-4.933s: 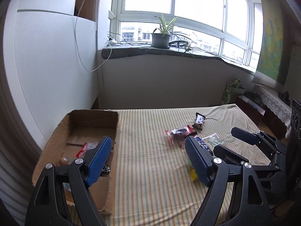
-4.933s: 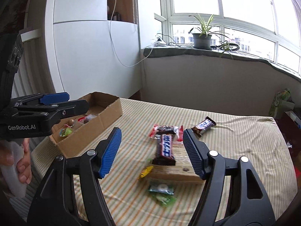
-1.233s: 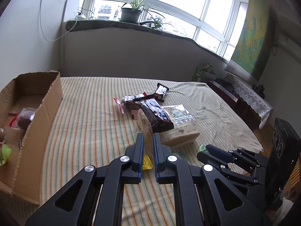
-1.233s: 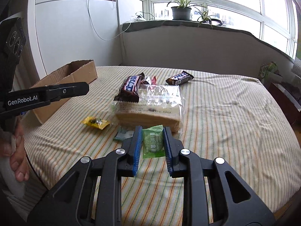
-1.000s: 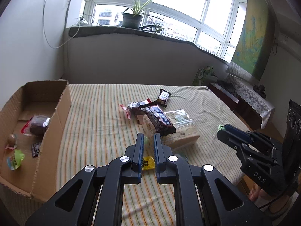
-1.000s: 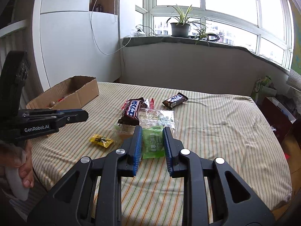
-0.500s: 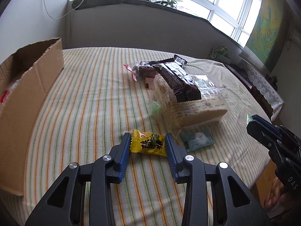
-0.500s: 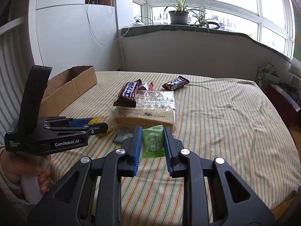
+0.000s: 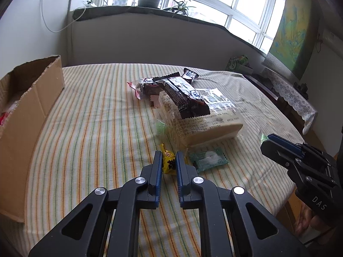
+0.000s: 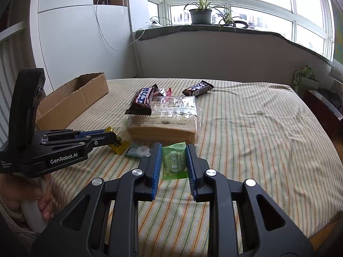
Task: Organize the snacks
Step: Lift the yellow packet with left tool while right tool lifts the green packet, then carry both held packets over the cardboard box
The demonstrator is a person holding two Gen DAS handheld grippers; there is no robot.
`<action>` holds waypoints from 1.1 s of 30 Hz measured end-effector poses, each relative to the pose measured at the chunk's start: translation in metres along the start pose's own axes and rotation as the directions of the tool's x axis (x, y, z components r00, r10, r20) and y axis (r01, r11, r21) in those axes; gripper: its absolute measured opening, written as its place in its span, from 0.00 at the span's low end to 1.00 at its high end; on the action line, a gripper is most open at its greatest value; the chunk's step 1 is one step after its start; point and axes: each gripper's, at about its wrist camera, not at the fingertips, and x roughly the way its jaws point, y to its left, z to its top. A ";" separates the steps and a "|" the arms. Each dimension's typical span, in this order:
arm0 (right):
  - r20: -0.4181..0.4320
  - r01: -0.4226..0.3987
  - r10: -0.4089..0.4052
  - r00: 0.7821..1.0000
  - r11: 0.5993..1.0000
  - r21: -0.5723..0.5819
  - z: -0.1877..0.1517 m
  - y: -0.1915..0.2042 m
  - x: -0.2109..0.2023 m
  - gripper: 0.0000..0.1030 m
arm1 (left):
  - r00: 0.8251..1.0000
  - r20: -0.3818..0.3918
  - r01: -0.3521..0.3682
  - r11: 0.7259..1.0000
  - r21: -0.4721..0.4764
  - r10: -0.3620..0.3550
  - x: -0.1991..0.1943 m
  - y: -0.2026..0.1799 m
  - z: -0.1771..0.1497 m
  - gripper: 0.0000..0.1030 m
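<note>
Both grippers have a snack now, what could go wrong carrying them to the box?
The left gripper has only just closed on the yellow candy, pinching crinkly wrapper, so it may slip. The right gripper holds the green packet by its edges; it could buckle. The cardboard box has high walls to clear.

A snack bar lies on the bread pack mid-table. The box sits at the table's left edge, well apart.

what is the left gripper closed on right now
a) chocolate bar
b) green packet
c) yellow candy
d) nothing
c: in the left wrist view the left gripper pinches the yellow candy between its pads, while the green packet sits in the right gripper.
</note>
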 end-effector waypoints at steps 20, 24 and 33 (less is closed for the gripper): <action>0.022 0.007 -0.007 1.000 1.000 -0.014 0.007 0.010 -0.010 0.23 | 0.994 0.079 -0.079 0.996 0.051 0.075 -0.030 -0.011 0.013 0.06; 0.044 0.016 -0.015 0.999 1.000 -0.025 0.018 0.011 -0.016 0.23 | 0.990 0.115 -0.086 0.994 0.066 0.078 -0.041 -0.015 0.020 0.06; 0.195 0.041 -0.026 0.980 0.996 -0.074 0.071 0.024 -0.064 0.23 | 0.954 0.292 -0.093 0.991 0.096 0.061 -0.110 -0.022 0.061 0.06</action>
